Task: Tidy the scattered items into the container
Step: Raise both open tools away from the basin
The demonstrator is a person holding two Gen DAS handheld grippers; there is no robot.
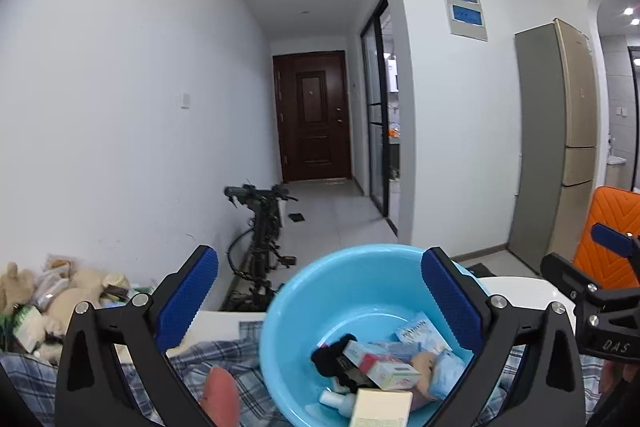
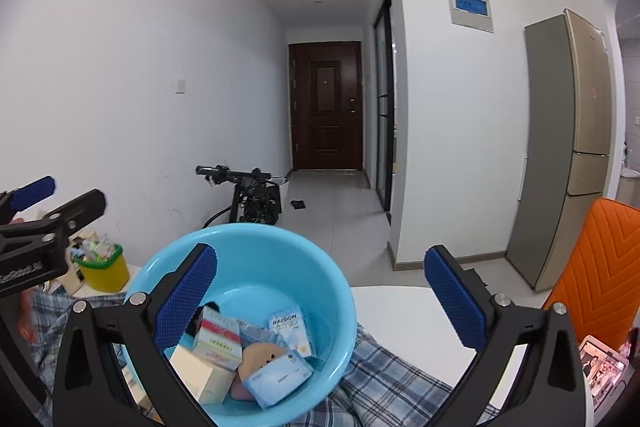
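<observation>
A light blue plastic basin [image 1: 304, 299] sits on a plaid cloth [image 1: 224, 359] on a white table. It holds several small boxes, packets, a white bottle and a black item. It also shows in the right wrist view [image 2: 320, 275] with boxes and tissue packs inside. My left gripper [image 1: 320, 291] is open and empty, raised over the basin. My right gripper [image 2: 320, 291] is open and empty, raised over the basin's right side. The right gripper shows at the right edge of the left view [image 1: 600, 267]; the left gripper shows at the left edge of the right view [image 2: 44, 211].
A pile of plush toys and packets [image 1: 52, 295] lies at the far left. A yellow bin [image 2: 102, 269] with a green liner stands left of the basin. An orange chair [image 2: 600, 267] is at the right. A bicycle [image 1: 260, 227] leans by the wall; a fridge [image 2: 568, 147] stands right.
</observation>
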